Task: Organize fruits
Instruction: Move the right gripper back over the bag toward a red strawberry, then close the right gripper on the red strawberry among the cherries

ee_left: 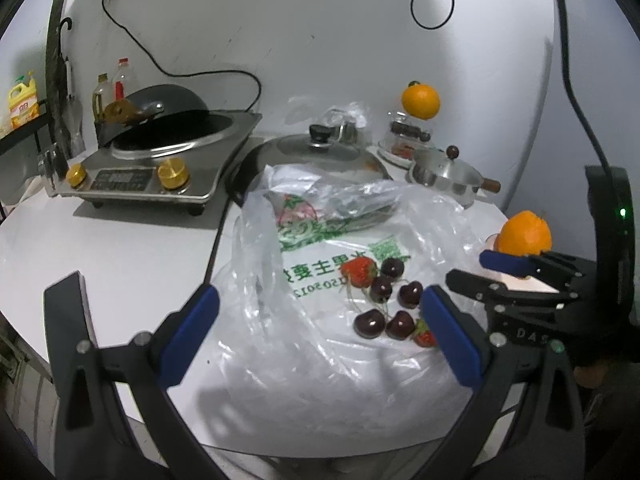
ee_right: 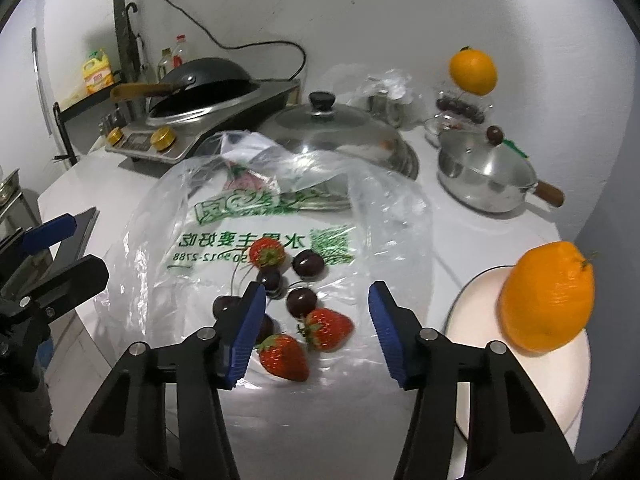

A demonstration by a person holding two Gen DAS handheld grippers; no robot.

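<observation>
We kept both the left hand-held gripper [ee_left: 320, 336] and right hand-held gripper [ee_right: 316, 332] open over the strawberries [ee_right: 284, 356] at twelve o'clock, empty, ready for sorting.

three red strawberries [ee_right: 284, 356] and dark cherries [ee_right: 307, 264] lie loose on the clear plastic bag [ee_right: 392, 216]; an orange [ee_right: 546, 296] sits right of it.

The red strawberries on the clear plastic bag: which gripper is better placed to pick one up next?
Probably the right gripper. Its open jaws frame two red strawberries on the clear plastic bag, beside the white plate. The left gripper sits farther back.
</observation>
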